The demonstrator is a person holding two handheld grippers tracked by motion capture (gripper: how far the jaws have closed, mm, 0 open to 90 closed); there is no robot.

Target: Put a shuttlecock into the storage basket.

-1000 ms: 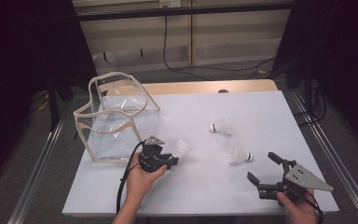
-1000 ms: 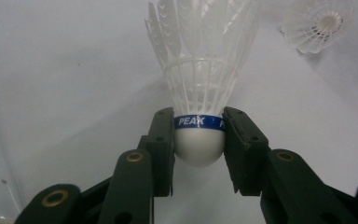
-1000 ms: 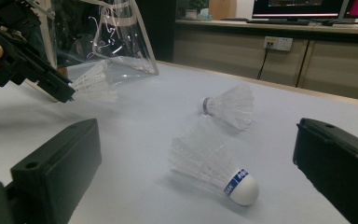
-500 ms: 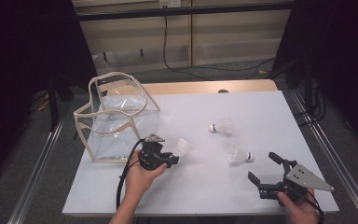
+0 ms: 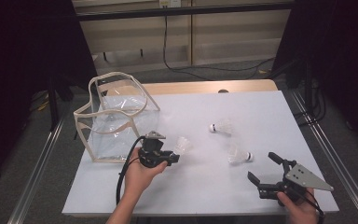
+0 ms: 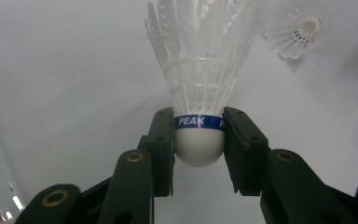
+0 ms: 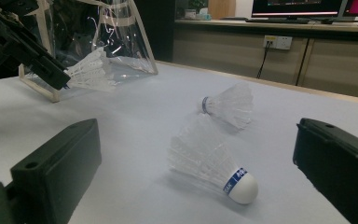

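My left gripper (image 5: 175,154) hangs just above the white table (image 5: 205,196), to the right of the clear bag (image 5: 116,116), shut on a white shuttlecock (image 5: 182,145). In the left gripper view its jaws clamp the cork at the blue band, and the feathers of the held shuttlecock (image 6: 200,70) point away from the camera. Two more shuttlecocks lie on the table, one (image 5: 221,127) near the middle and one (image 5: 238,155) closer to me. My right gripper (image 5: 261,166) rests low at the near right, open, with the nearer shuttlecock (image 7: 214,161) lying a short way beyond its jaws.
The clear bag (image 7: 121,37) has a cream trim and stands open at the table's left side. The far shuttlecock (image 7: 228,105) lies on its side with its cork to the left. A wooden strip (image 5: 191,87) borders the table's far edge, and metal rails run along both sides.
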